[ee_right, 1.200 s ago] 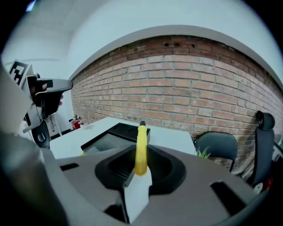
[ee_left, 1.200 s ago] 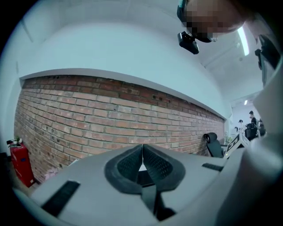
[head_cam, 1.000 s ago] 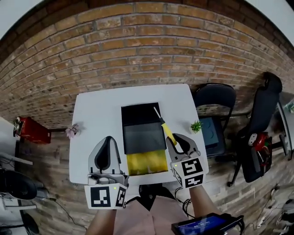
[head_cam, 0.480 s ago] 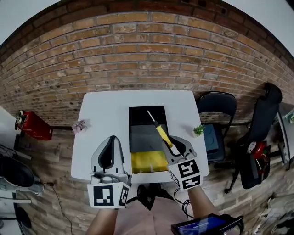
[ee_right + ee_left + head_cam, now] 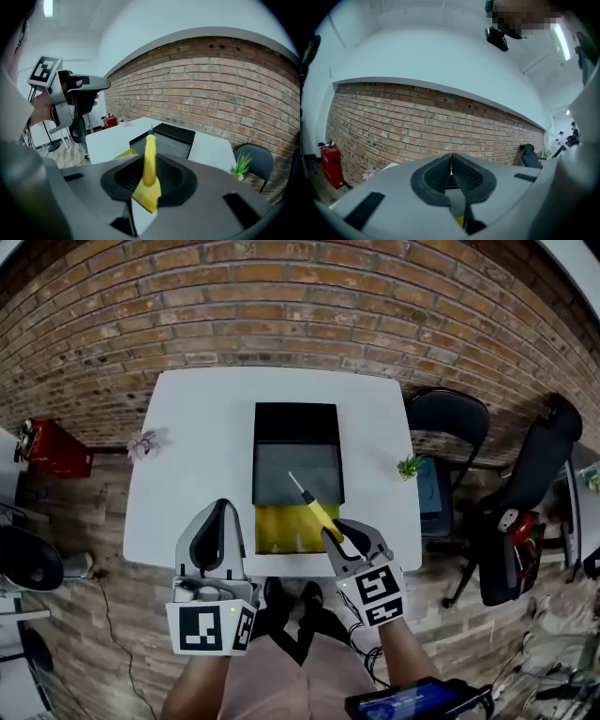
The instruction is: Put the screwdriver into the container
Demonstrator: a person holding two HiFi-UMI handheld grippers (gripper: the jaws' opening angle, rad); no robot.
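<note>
A yellow-handled screwdriver [image 5: 319, 510] is clamped in my right gripper [image 5: 340, 534], which is shut on the handle. Its metal tip points away over the container [image 5: 274, 471], an oblong box on the white table [image 5: 187, 456], black at the far end, grey in the middle and yellow at the near end. In the right gripper view the screwdriver [image 5: 149, 159] sticks out between the pads of the right gripper [image 5: 150, 182], aimed at the container [image 5: 176, 133]. My left gripper [image 5: 221, 510] hovers left of the container, shut with nothing in it. Its pads [image 5: 461, 174] meet.
A small green potted plant [image 5: 409, 466] stands at the table's right edge, and a pink flower [image 5: 142, 444] at its left edge. Dark chairs [image 5: 448, 432] stand right of the table. A red object [image 5: 52, 451] sits on the floor at left. A brick wall runs behind.
My right gripper has carried the screwdriver left and down, from the container's right edge to over its near middle. The left gripper has sunk slightly. The head view has tipped down.
</note>
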